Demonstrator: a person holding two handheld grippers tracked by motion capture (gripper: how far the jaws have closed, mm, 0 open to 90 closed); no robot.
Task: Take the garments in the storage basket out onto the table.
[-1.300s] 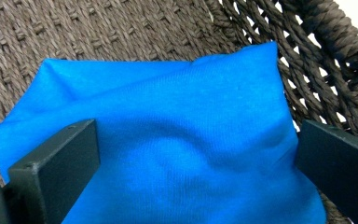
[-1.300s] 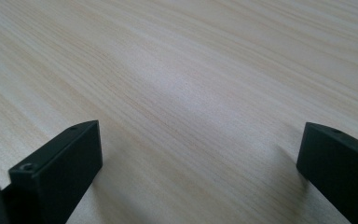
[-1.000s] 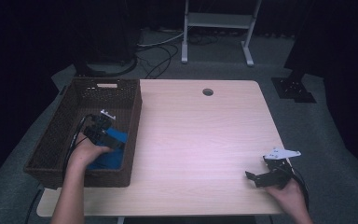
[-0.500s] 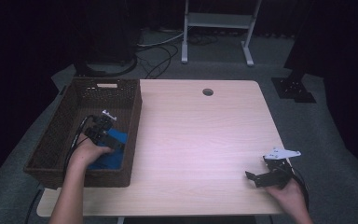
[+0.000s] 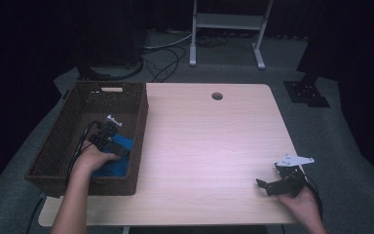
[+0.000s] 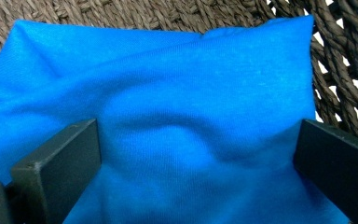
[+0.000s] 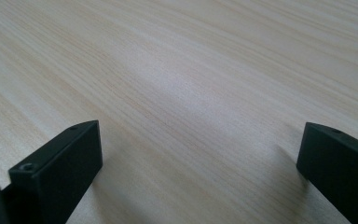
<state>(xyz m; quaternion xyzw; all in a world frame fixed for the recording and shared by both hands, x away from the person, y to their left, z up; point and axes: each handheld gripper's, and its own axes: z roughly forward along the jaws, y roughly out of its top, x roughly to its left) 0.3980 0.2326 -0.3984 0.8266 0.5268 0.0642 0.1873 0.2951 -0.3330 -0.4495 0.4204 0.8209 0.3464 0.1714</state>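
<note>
Blue, soft knitted cloth point(image 6: 200, 135) is seen lying folded on the floor of the dark brown woven wicker basket point(image 5: 68, 127), in its near right corner. Its long axis is judged to run across the jaws of the left gripper point(image 6: 198, 161), from one finger to the other, with a raised crease between them and its far edge straight beyond the fingertips point(image 6: 56, 158). The jaws are spread wide, one on each side of the cloth's middle, and nothing is clamped between them; whether the tips press on the fabric cannot be told. Just past the finger on the right of the left gripper view, the basket's wall rises close to the cloth's corner, so little room is left there; more bare basket floor is seen beyond the far edge.

From the high view, the left hand point(image 5: 93, 158) is reached down into the basket with the forearm slanted in over the near rim. The right gripper point(image 5: 269, 186) is held low over the pale wooden table point(image 5: 209, 141) near its near right corner, well apart from the basket, jaws spread and empty, with bare tabletop ahead of them.
</note>
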